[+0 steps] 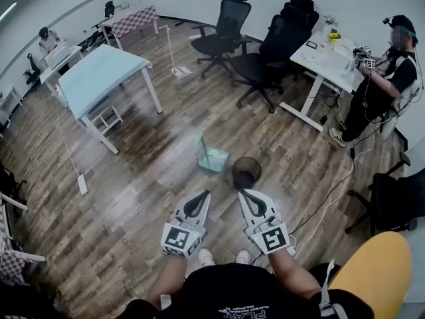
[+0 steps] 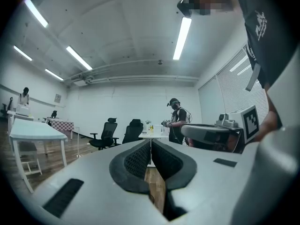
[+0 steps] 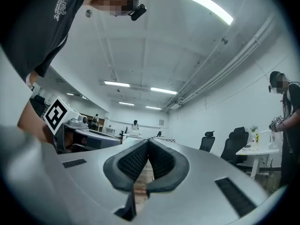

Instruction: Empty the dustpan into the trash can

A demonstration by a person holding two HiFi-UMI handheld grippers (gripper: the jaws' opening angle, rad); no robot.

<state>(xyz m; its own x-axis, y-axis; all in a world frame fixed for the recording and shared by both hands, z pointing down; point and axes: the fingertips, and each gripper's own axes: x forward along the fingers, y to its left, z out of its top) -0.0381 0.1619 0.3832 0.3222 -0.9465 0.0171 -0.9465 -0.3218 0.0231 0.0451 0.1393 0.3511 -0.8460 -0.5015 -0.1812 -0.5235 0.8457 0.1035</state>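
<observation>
A pale green dustpan [image 1: 212, 158] with an upright handle stands on the wood floor ahead of me. Right beside it, on its right, is the round dark trash can [image 1: 246, 172]. My left gripper [image 1: 205, 195] is held level, short of the dustpan, jaws shut with nothing between them; in the left gripper view the left gripper [image 2: 151, 142] has its ribbed pads meeting. My right gripper [image 1: 242, 193] sits just in front of the trash can and points slightly upward. The right gripper [image 3: 148, 142] is also shut and empty. Neither gripper view shows the dustpan or the can.
A light blue table [image 1: 99, 72] stands at the left. Black office chairs [image 1: 222, 28] are at the back, and a white desk [image 1: 325, 62] has a seated person [image 1: 385, 78] at the right. Cables [image 1: 332, 198] trail over the floor on the right. A power strip [image 1: 82, 185] lies at the left.
</observation>
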